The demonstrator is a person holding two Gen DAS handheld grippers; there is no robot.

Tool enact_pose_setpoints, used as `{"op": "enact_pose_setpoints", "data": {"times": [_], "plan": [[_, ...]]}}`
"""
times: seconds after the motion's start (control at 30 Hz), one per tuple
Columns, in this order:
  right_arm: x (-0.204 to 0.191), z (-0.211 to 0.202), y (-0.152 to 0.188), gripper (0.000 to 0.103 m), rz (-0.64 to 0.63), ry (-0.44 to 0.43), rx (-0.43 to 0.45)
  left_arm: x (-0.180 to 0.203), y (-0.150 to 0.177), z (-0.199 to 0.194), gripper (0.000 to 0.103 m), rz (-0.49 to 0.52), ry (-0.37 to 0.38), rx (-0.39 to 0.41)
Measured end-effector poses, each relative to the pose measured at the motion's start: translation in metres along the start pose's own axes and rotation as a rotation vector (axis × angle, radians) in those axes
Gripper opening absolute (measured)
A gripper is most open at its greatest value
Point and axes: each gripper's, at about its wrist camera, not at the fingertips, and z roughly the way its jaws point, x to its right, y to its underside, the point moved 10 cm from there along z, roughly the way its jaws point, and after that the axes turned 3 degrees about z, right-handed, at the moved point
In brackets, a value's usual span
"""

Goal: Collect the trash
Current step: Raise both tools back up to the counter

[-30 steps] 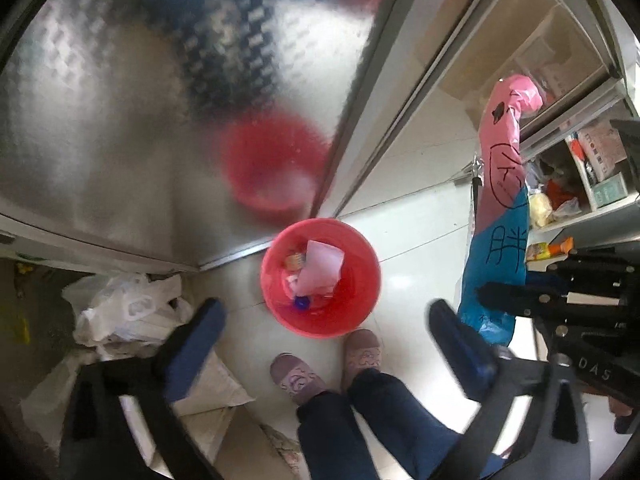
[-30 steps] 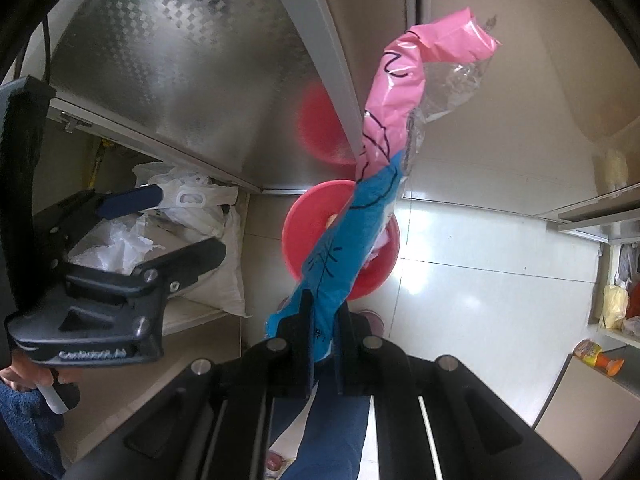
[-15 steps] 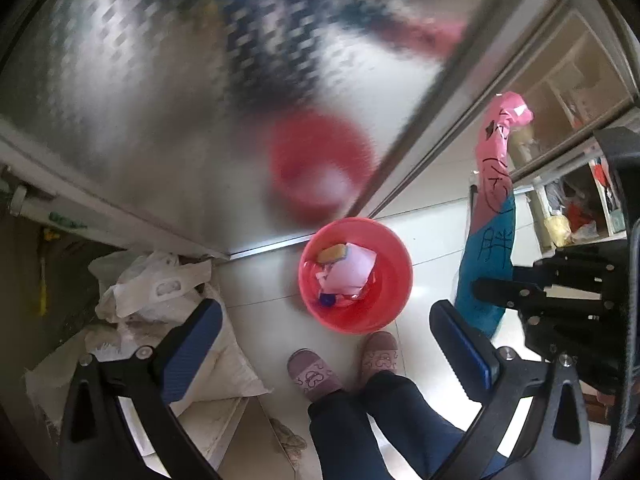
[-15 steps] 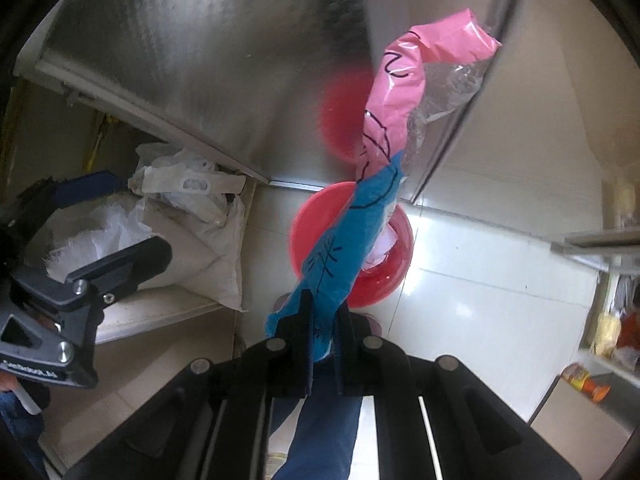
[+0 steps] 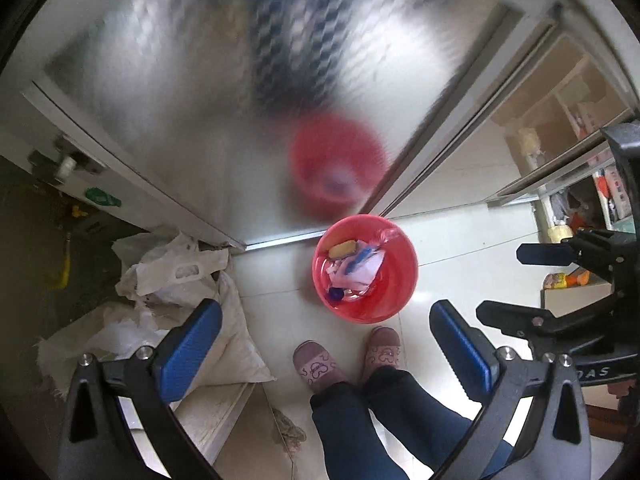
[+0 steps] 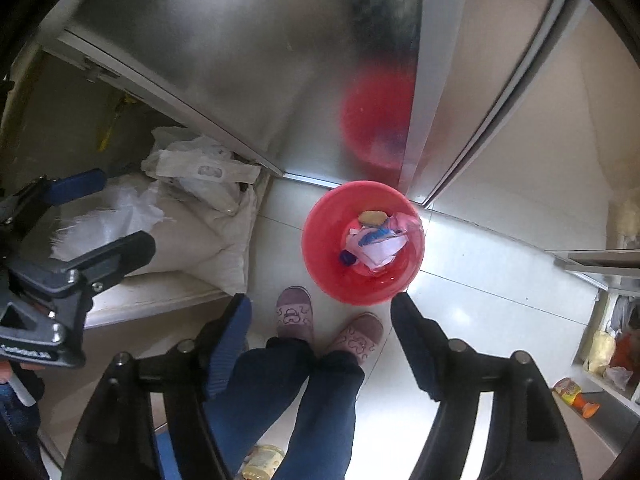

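Trash fills red bucket beneath both spread-jawed grippers, seemingly empty

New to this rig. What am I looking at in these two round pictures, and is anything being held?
No robot here: a person stands holding a two-finger gripper in each hand, each with a fisheye camera looking along its fingers. Both pictures look down at the tiled floor. One is from the left gripper, the other from the right gripper; each also catches the other at its edge. Both are open and hold nothing. Below sits a red bucket with wrappers in it, just ahead of the person's slippers. White sacks lie to the left.
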Motion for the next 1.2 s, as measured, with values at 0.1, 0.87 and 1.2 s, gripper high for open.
{"op": "enact_pose_setpoints", "data": {"times": [0.1,0.87,1.2], "plan": [[-0.006,-0.028,0.001,0.076,-0.002,0.007,0.022,0.005,-0.005,-0.029,0.103,0.009,-0.008,-0.001],[-0.059,-0.243,-0.036,0.102,0.004,-0.042,0.314,0.005,-0.073,-0.285,0.103,-0.014,-0.152,0.238],[-0.072,-0.278,-0.075,0.102,-0.063,-0.075,0.378,-0.021,-0.103,-0.325,0.103,-0.056,-0.202,0.288]]}}
